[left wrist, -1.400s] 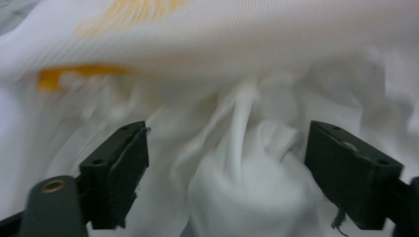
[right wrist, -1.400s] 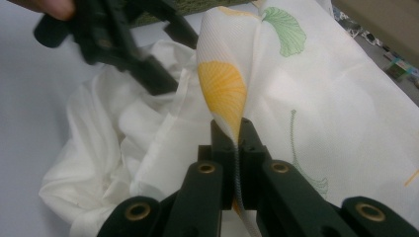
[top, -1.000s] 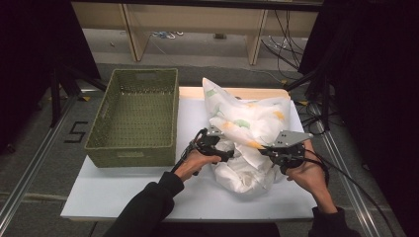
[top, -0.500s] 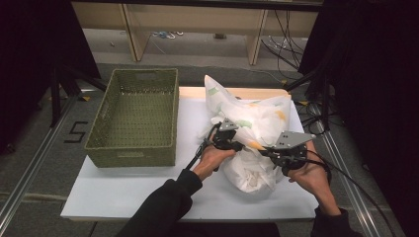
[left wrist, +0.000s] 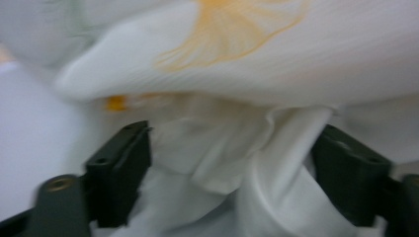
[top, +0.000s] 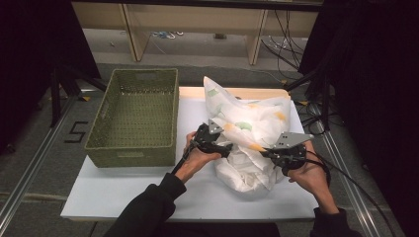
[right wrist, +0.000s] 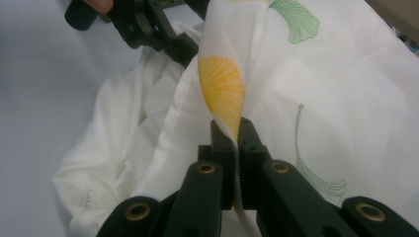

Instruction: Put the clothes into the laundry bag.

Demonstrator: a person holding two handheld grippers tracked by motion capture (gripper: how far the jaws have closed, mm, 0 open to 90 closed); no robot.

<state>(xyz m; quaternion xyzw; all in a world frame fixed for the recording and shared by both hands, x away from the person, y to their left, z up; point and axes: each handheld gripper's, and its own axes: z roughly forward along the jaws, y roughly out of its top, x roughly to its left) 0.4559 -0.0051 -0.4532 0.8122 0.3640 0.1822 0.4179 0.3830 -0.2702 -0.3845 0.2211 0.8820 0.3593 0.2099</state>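
Both grippers at the cloth (top: pixel 247 138) heaped on the table (top: pixel 123 192) beside the basket (top: pixel 136 116): my right gripper (right wrist: pixel 238 129) pinches its edge, my left gripper (left wrist: pixel 232 168) just spread wide, folds loose between.

Thin white matt woven cloth printed with yellow and green leaves (top: pixel 247 133); green woven plastic basket (top: pixel 136 116), perforated; smooth matt white table top (top: pixel 123 190); matt black plastic gripper jaws
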